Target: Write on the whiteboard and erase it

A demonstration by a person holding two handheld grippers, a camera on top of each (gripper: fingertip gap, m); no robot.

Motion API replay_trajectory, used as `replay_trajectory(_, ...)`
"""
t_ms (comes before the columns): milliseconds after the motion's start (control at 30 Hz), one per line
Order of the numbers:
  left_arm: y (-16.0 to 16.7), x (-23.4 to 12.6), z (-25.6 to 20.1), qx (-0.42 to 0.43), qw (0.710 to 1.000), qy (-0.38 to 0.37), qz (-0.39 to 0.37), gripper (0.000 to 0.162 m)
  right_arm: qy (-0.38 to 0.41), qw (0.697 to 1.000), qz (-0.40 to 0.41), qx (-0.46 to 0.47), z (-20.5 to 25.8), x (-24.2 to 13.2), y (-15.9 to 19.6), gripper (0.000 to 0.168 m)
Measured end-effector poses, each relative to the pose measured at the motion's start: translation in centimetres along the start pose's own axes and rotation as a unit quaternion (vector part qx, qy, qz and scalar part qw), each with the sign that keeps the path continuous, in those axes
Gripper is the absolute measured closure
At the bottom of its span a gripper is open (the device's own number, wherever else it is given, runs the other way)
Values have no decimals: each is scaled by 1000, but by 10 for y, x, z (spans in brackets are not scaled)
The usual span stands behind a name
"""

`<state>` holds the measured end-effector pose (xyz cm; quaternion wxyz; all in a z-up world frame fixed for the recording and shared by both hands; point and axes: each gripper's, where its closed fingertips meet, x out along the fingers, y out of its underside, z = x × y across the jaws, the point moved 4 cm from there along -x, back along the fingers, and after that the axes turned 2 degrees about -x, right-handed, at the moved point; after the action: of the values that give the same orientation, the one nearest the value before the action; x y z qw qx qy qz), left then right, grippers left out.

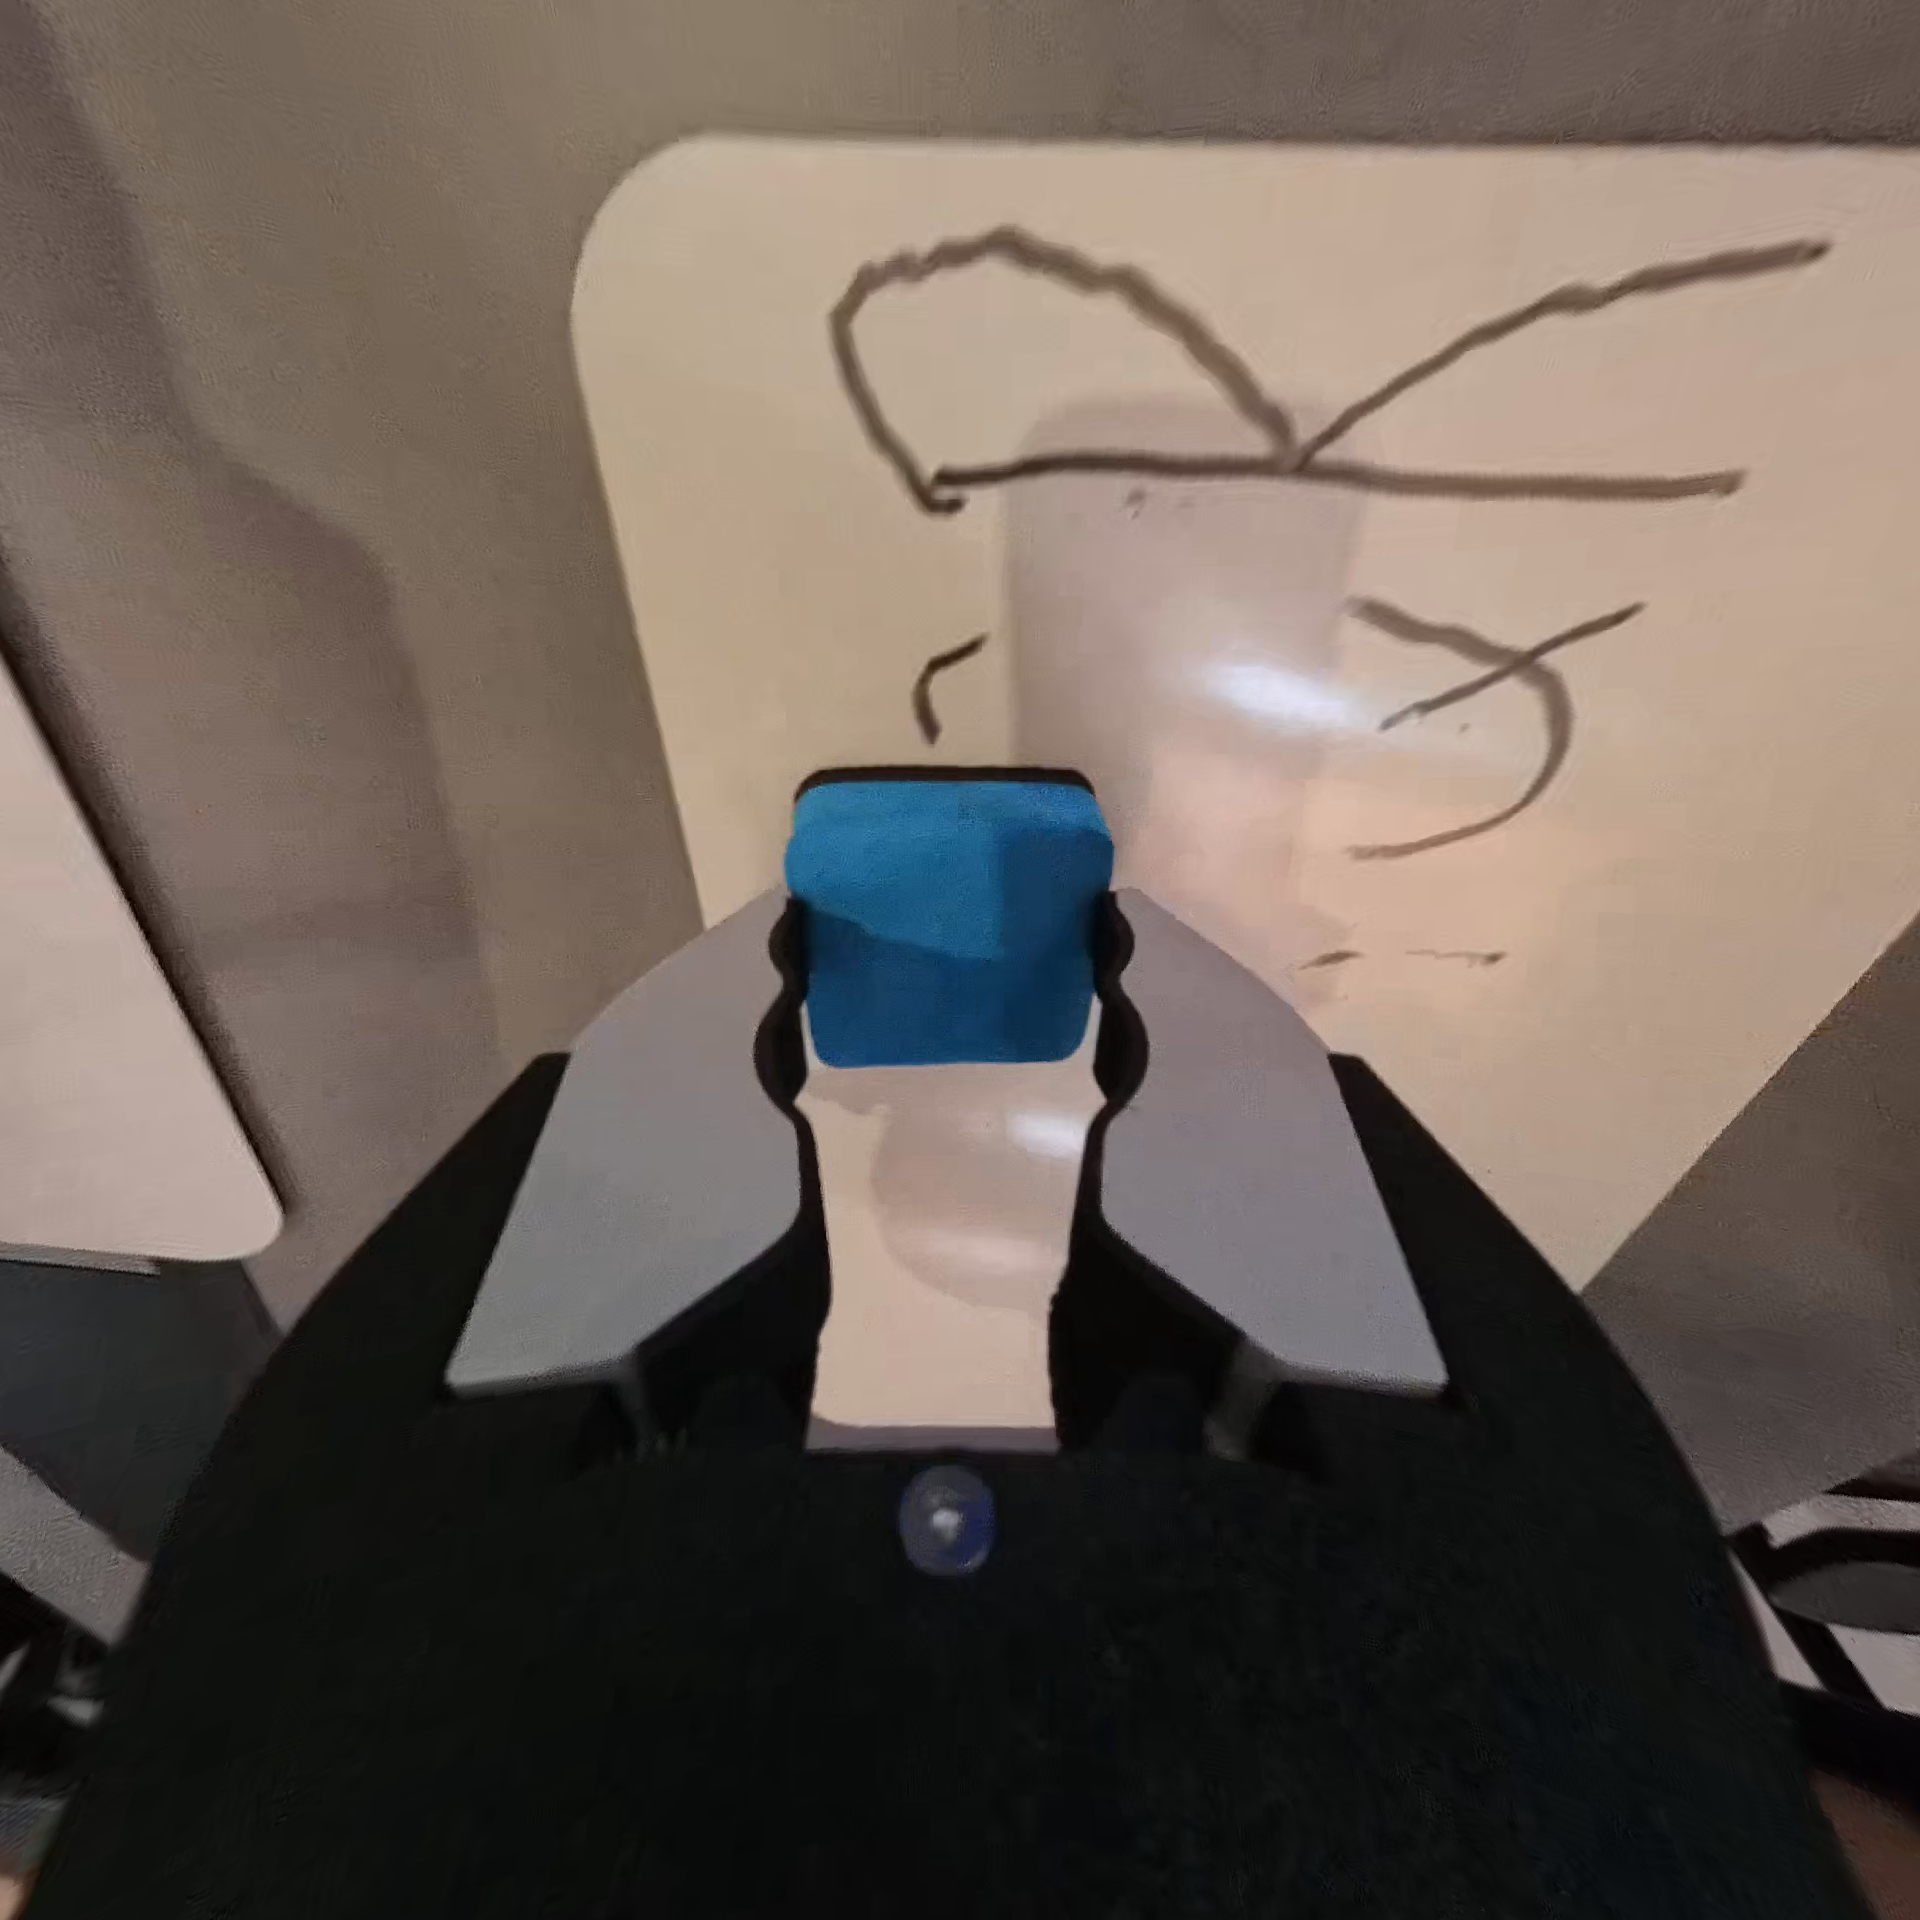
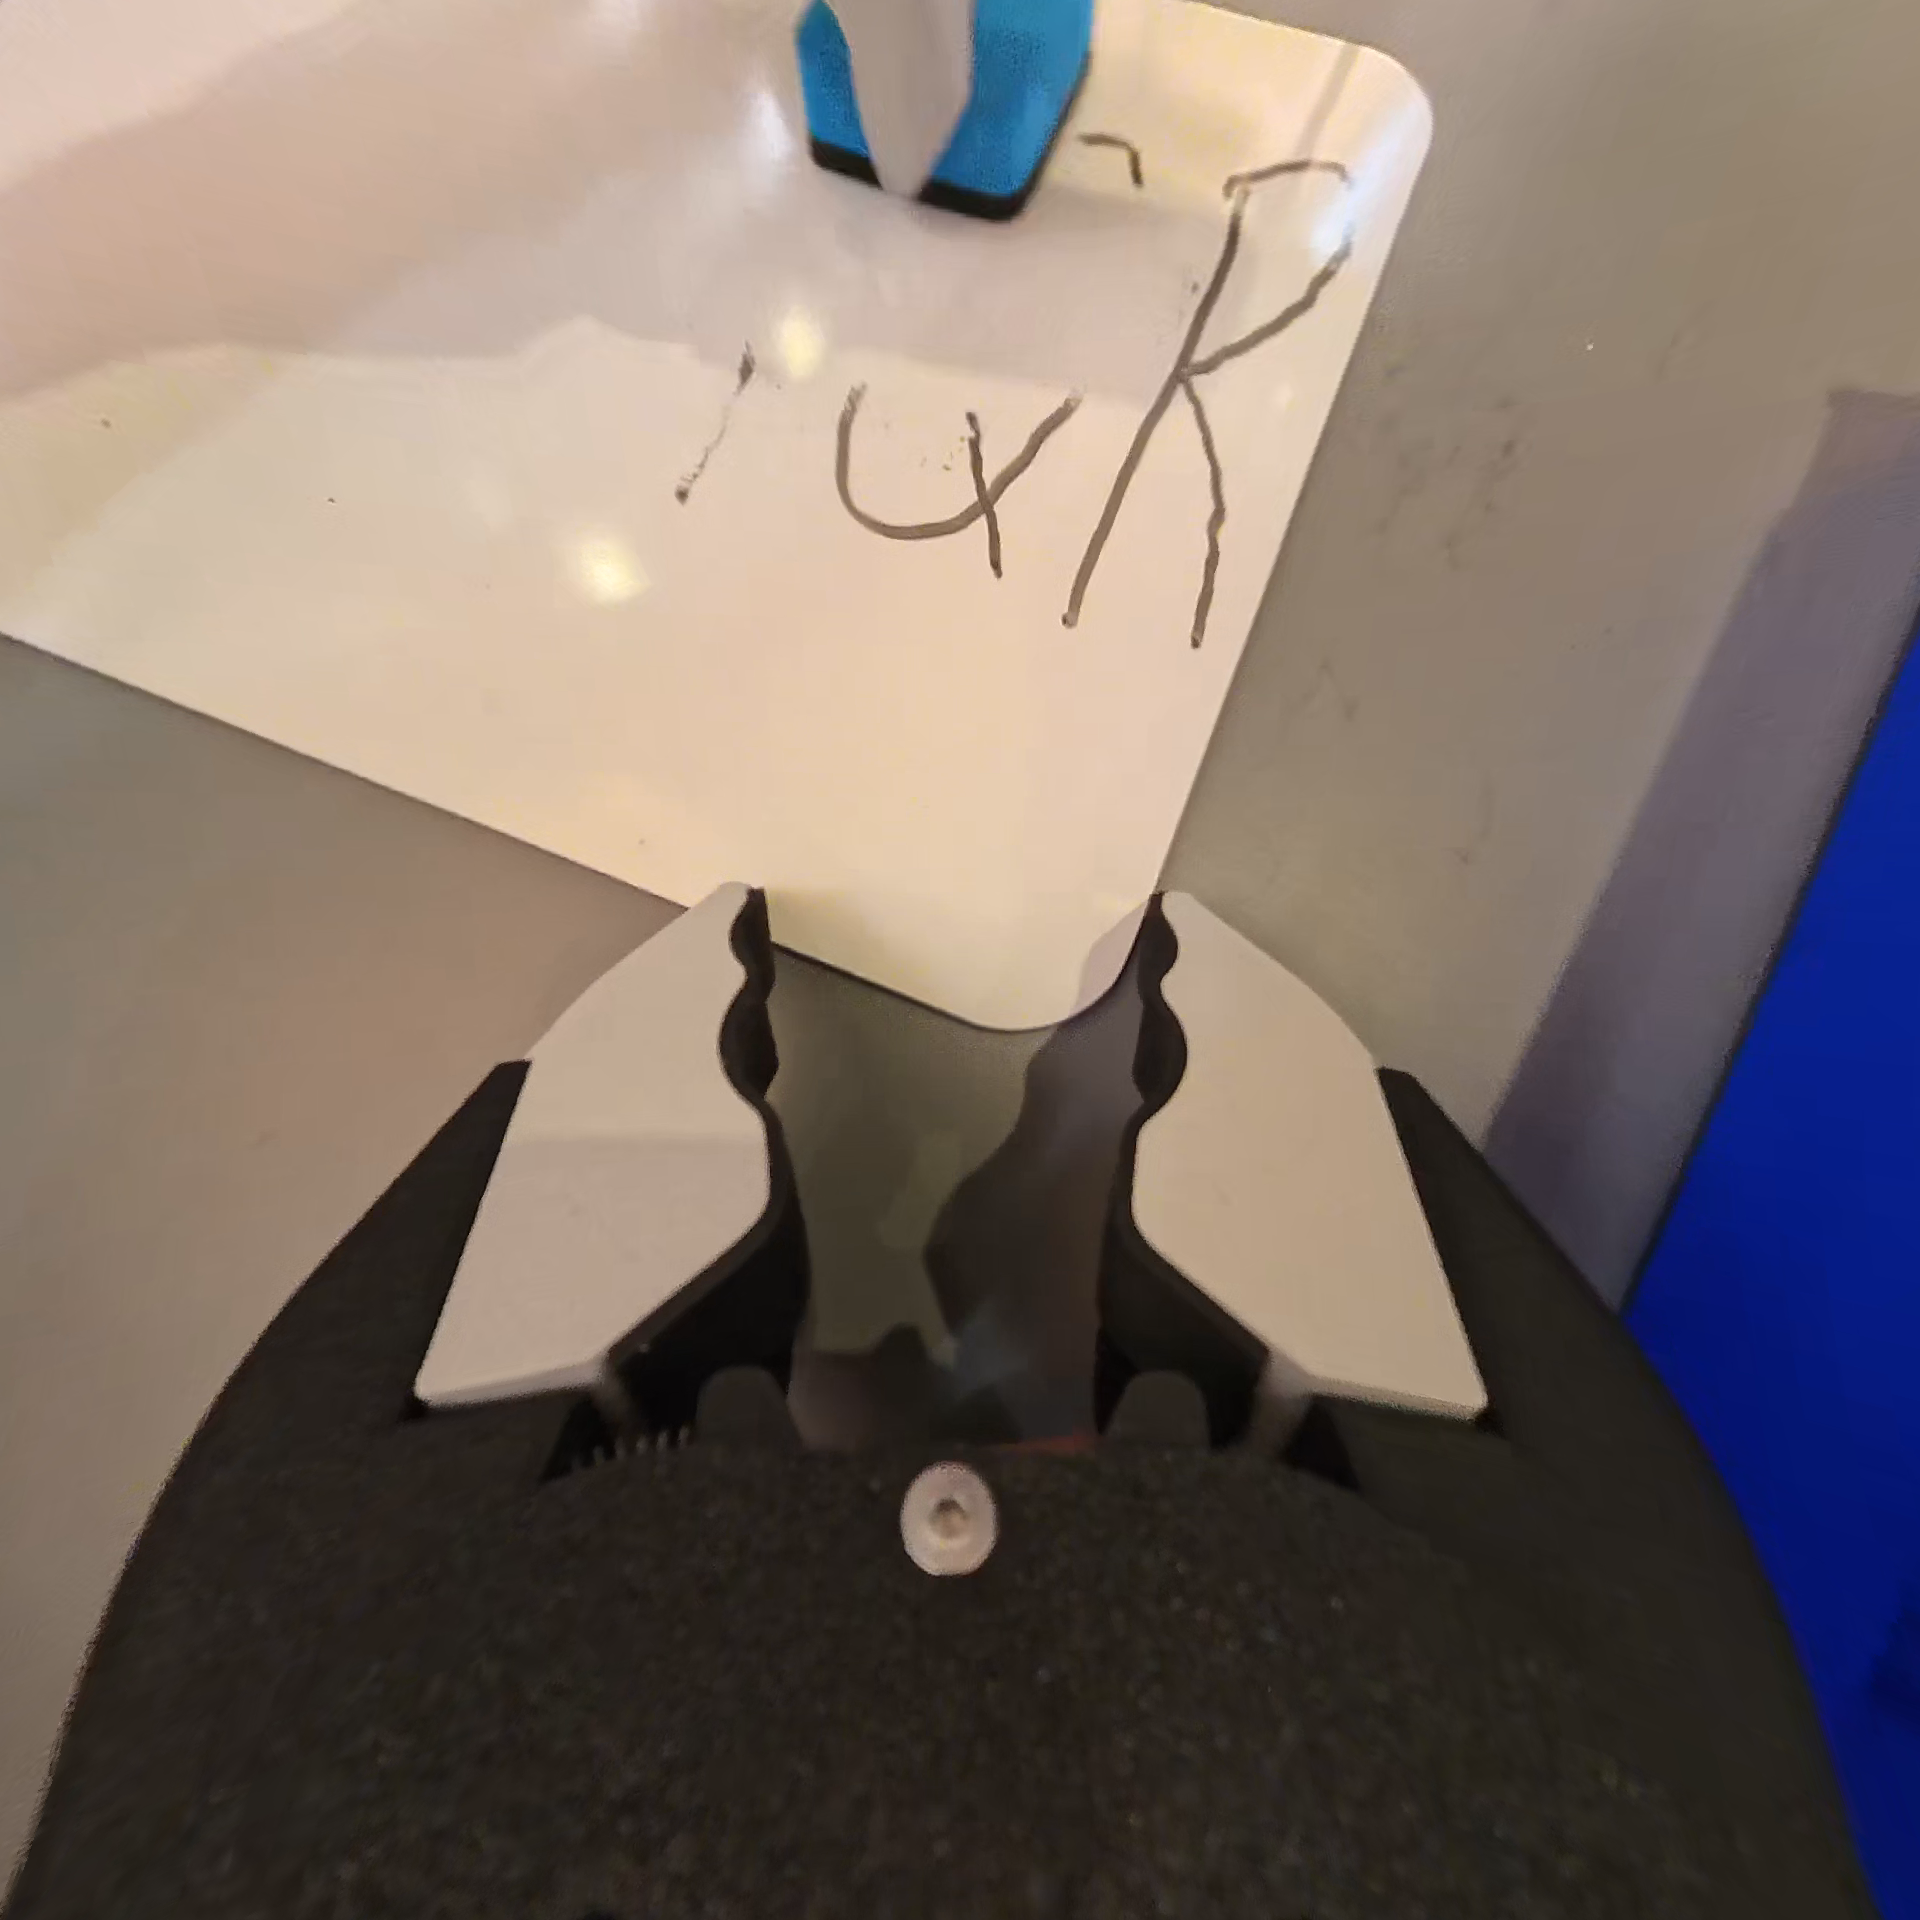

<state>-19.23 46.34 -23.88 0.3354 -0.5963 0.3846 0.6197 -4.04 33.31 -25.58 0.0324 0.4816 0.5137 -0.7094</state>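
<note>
A white whiteboard [image 1: 1403, 312] with rounded corners lies flat on a grey table; dark marker strokes [image 1: 1039, 312] cover part of it, and a wiped, smeared patch runs through them. My left gripper [image 1: 948, 925] is shut on a blue eraser [image 1: 940, 935] with a black felt base, held down on the board near the strokes. In the right wrist view the whiteboard [image 2: 520, 623] shows the strokes [image 2: 1143, 436], with the eraser [image 2: 997, 135] and the left gripper's finger at the top edge. My right gripper [image 2: 951, 935] is open and empty over the board's near corner.
The grey table [image 2: 260, 935] surrounds the board. A blue surface [image 2: 1818, 1143] lies past the table's right edge. In the left wrist view a second pale rounded panel [image 1: 104, 1039] sits at the left, and black cables [image 1: 1849, 1621] lie at the lower right.
</note>
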Motion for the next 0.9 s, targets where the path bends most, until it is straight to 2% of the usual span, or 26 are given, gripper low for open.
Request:
replay_trajectory(133, 8, 1, 2, -7, 999, 26, -44, 109, 0, 1000, 0, 0, 0, 0, 0, 100)
replay_trajectory(300, 2, 0, -17, 22, 999, 27, -23, 109, -1, 1000, 0, -1, 1, 0, 0, 99)
replay_trajectory(400, 0, 0, -48, 46, 998, 32, -1, 109, 0, 1000, 1, -1, 1, 0, 0, 98)
replay_trajectory(500, 14, 0, -77, 63, 997, 25, 28, 109, 1, 1000, 0, 1, 1, 0, 0, 99)
replay_trajectory(733, 25, 3, -107, 1, 998, 47, -43, 109, 0, 1000, 0, -1, 2, 0, 0, 99)
replay_trajectory(900, 25, 4, -122, 22, 998, 43, -41, 108, 1, 1000, 0, 0, 2, 0, 0, 99)
